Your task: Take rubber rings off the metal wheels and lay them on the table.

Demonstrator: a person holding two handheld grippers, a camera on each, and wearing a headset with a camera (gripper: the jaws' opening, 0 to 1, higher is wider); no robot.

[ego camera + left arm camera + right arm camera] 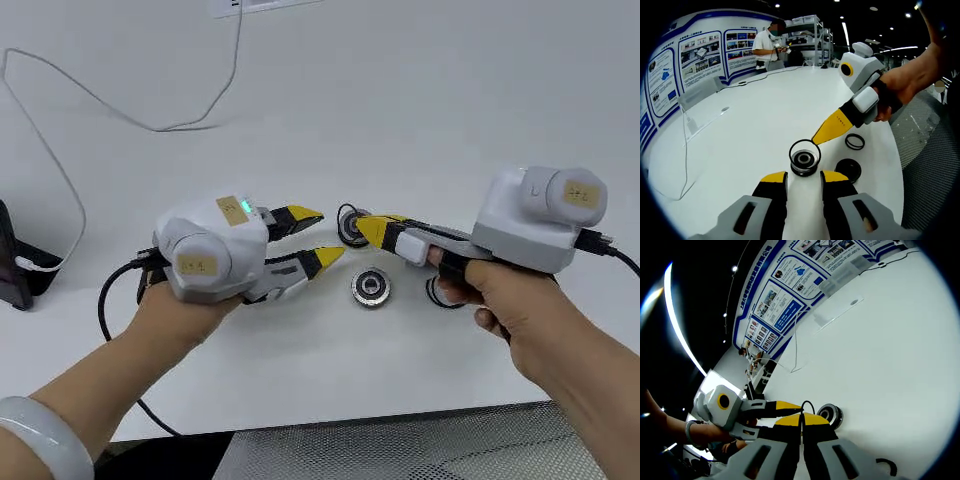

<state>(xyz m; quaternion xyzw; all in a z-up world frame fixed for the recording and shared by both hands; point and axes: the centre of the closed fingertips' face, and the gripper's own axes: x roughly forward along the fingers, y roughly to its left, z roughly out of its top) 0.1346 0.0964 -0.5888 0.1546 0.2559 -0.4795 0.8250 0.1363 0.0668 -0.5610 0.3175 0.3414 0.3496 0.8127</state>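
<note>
Shiny metal wheel [371, 287], black rubber ring [790, 150] — matt white table [400, 100]

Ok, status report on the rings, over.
Left gripper open, short of the wheel. Right gripper shut on its rubber ring, partly lifted. One loose ring on table. Nothing in the way.

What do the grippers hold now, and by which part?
The right gripper pinches a rubber ring by its edge, jaws shut; the left gripper holds nothing.

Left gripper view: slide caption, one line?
Right gripper, jaws shut, pinches a rubber ring off a metal wheel on the white table; left gripper open just short of it.
</note>
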